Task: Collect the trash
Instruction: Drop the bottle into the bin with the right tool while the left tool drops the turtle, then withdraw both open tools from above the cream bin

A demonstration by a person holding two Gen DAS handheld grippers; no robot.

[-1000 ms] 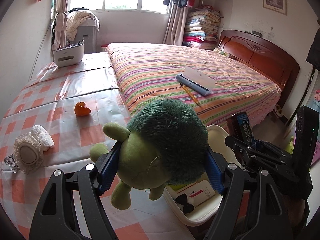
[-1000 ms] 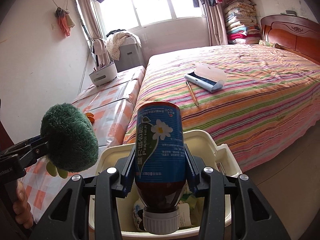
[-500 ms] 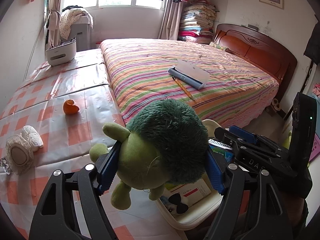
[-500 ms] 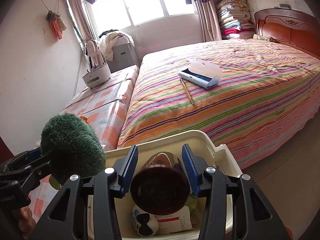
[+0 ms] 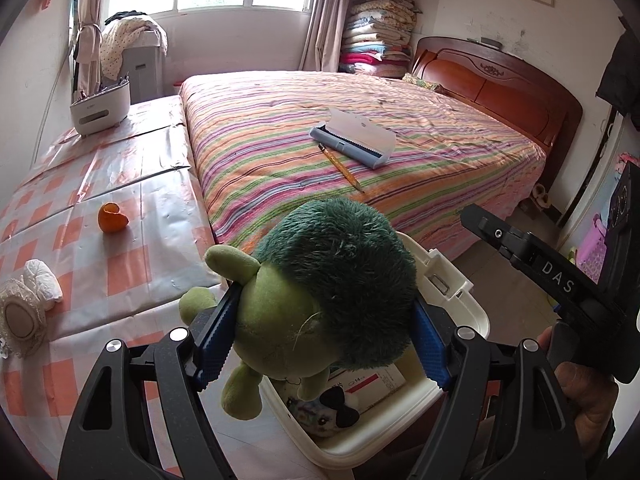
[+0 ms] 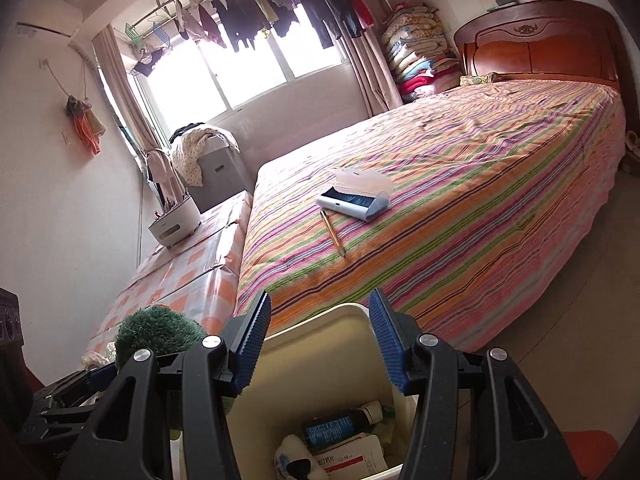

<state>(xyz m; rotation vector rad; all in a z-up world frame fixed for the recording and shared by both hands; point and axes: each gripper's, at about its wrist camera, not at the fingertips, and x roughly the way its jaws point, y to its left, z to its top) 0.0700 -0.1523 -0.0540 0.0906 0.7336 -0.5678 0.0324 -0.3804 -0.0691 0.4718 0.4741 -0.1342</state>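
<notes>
My left gripper (image 5: pixel 320 340) is shut on a green plush turtle (image 5: pixel 320 292) and holds it over the near edge of a cream bin (image 5: pixel 460 304). My right gripper (image 6: pixel 320 344) is open and empty above the same bin (image 6: pixel 320 364). A blue-labelled bottle (image 6: pixel 340 426) lies inside the bin on a white box (image 6: pixel 352 456) and other rubbish. The plush also shows at the left of the right wrist view (image 6: pixel 156 332). An orange peel (image 5: pixel 112 219), a crumpled tissue (image 5: pixel 40 285) and a face mask (image 5: pixel 18 324) lie on the checked tablecloth.
A striped bed (image 5: pixel 360 148) fills the middle, with an open pencil case (image 5: pixel 352 142) and a pencil (image 5: pixel 340 162) on it. A white holder (image 5: pixel 100 108) stands at the far end of the checked surface. The right gripper's body (image 5: pixel 560 280) is at the right.
My right gripper opened and let go of the bottle, which dropped into the bin. The right gripper then tilted up. My left gripper kept hold of the plush turtle and moved closer to the bin.
</notes>
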